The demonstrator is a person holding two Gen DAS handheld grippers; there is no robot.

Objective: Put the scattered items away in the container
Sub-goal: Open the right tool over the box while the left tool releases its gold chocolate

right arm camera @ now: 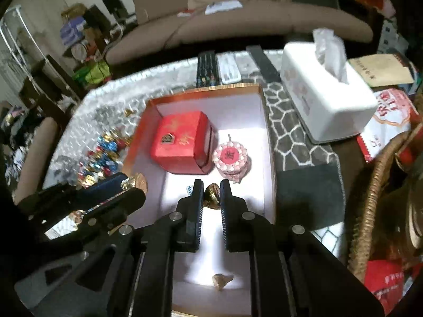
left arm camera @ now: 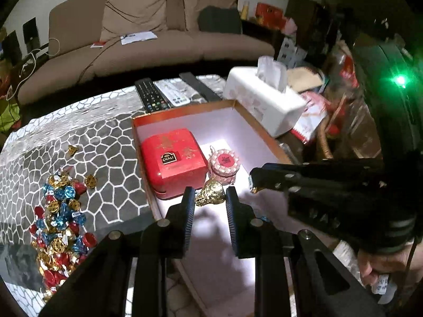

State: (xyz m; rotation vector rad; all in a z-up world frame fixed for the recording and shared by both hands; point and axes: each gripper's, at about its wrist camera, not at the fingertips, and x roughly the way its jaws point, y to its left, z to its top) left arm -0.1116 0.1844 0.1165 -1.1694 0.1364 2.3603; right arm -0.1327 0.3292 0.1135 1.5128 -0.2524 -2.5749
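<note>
Foil-wrapped candies in gold, blue and red (left arm camera: pixel 59 219) lie heaped at the left on the grey table cover with a white cobble pattern (left arm camera: pixel 105 163), and a few gold pieces sit apart from the pile nearer the sofa side. Just to the right stands the shallow orange-rimmed cardboard box with a white lining (left arm camera: pixel 185 111), the container for the sweets. Inside it, a red square tea tin with gold print (left arm camera: pixel 173 162) sits at the far left, with a small round pink-and-white wrapped parcel bearing a red label (left arm camera: pixel 224 163) just beside it on the right.

Over the near part of the box, the left gripper (left arm camera: pixel 210 198) has its jaws clenched on a gold foil candy (left arm camera: pixel 210 194). Farther right, the right gripper (right arm camera: pixel 211 194) also hangs above the white lining, its jaws gripping a second gold foil candy (right arm camera: pixel 212 196). Below it, one tan wrapped sweet (right arm camera: pixel 222 280) rests on the box floor near the front edge.

Beyond the box lie three remote controls (left arm camera: pixel 169 93) side by side, and at the far right a white tissue box with a tissue sticking up (left arm camera: pixel 264 97) stands on the table.
</note>
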